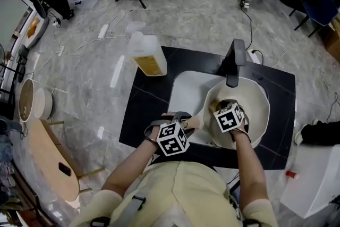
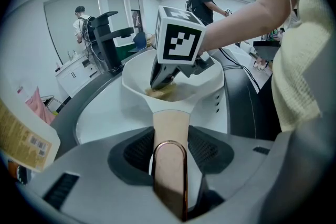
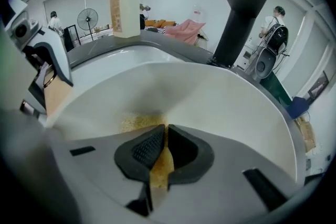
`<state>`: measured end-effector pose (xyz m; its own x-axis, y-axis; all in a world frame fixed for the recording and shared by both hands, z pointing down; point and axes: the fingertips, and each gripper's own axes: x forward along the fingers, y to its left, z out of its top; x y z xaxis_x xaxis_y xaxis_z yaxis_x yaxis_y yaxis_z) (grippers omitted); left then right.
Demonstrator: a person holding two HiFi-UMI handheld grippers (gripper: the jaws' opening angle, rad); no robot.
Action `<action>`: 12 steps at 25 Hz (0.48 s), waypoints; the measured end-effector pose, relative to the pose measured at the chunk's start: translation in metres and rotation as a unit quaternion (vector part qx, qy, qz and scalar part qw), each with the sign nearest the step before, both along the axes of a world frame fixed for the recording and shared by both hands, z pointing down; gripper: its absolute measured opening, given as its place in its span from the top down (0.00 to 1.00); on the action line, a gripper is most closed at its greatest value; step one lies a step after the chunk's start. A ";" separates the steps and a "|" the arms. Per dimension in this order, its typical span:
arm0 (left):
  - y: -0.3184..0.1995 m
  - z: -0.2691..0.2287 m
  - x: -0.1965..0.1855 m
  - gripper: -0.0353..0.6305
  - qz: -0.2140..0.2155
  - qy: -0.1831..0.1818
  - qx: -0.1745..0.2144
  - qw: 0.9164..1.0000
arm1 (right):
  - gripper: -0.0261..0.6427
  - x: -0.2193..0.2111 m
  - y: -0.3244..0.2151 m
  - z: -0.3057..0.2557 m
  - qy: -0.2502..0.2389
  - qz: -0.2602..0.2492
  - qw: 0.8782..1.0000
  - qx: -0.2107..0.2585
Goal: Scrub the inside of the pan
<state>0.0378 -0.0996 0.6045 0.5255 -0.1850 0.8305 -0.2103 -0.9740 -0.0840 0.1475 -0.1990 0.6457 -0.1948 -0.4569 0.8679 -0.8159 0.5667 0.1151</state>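
A white pan (image 1: 260, 109) sits in the white sink (image 1: 186, 87) under the black faucet (image 1: 234, 61). Its beige handle (image 2: 170, 134), with a copper ring at the end, lies between the pads of my left gripper (image 2: 170, 149), which is shut on it at the pan's left side. My right gripper (image 3: 164, 139) is down inside the pan, shut on a yellow sponge (image 3: 160, 165). The sponge presses on the pan's inner wall (image 3: 220, 102). In the left gripper view, the right gripper (image 2: 163, 81) leans into the pan over the sponge (image 2: 163, 93).
A large pale bottle (image 1: 149, 56) of yellow liquid stands on the black counter (image 1: 143, 109) left of the sink. The faucet spout hangs over the pan's far rim. Cables, chairs and several people are on the floor beyond.
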 end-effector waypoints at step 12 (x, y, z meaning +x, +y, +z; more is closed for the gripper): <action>0.000 0.000 0.000 0.64 0.000 0.000 -0.003 1.000 | 0.91 0.037 -0.023 -0.018 0.014 0.050 0.995 0.085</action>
<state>0.0382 -0.0992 0.6040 0.5254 -0.1797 0.8316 -0.2097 -0.9746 -0.0781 0.1847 -0.2224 0.6278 -0.1177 -0.6132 0.7811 -0.8628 0.4526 0.2252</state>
